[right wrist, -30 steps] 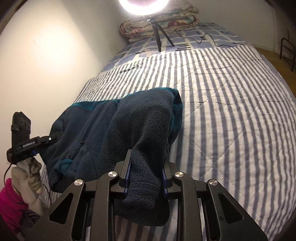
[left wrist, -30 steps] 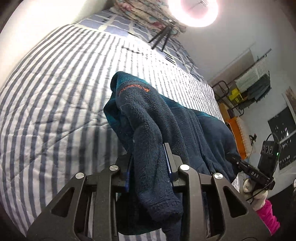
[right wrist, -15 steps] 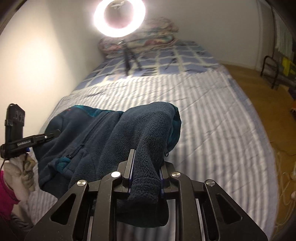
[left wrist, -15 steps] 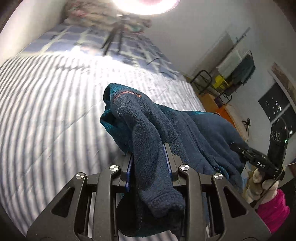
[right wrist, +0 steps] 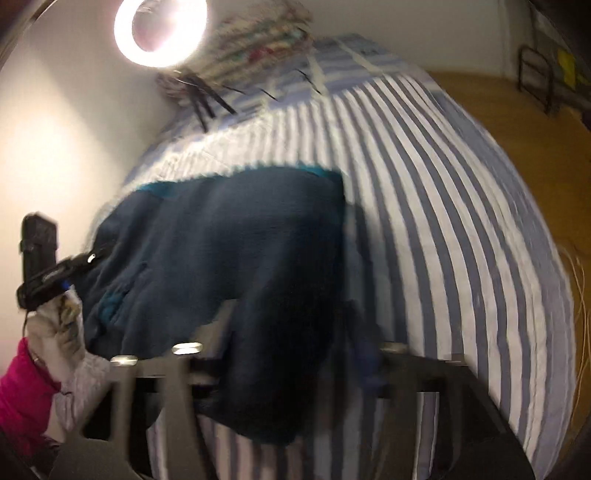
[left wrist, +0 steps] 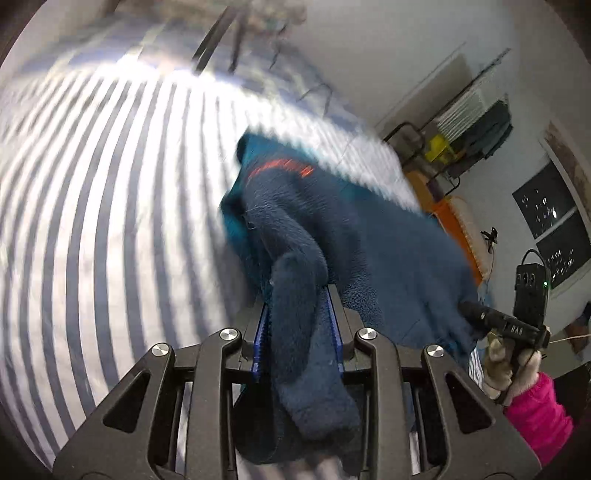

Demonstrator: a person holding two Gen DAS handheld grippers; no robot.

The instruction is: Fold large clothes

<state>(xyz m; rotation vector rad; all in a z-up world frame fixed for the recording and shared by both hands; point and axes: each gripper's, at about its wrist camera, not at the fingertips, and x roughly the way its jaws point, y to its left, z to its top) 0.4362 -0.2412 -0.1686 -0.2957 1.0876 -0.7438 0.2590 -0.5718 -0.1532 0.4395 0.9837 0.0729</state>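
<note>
A dark navy fleece jacket (left wrist: 376, 254) with teal lining and an orange logo hangs between my two grippers above the striped bed (left wrist: 92, 206). My left gripper (left wrist: 297, 314) is shut on a thick fold of the fleece, which droops over its fingers. In the right wrist view the jacket (right wrist: 236, 251) spreads wide and covers my right gripper (right wrist: 291, 354). That view is motion-blurred; the jaws look spread apart, with fleece draped between and over them. Each gripper also shows in the other's view, the right one (left wrist: 491, 317) and the left one (right wrist: 62, 273), at the jacket's edge.
A ring light (right wrist: 160, 29) on a tripod stands at the head of the bed beside folded floral bedding (right wrist: 258, 33). A white wall (right wrist: 55, 147) runs along one side. Wooden floor (right wrist: 517, 122), a metal rack (left wrist: 461, 140) and an orange bin (left wrist: 454, 225) lie on the other side.
Both grippers have swung fast and the views are blurred. The jacket has spread wider between them. The right jaws, closed on the fleece before, now look spread apart.
</note>
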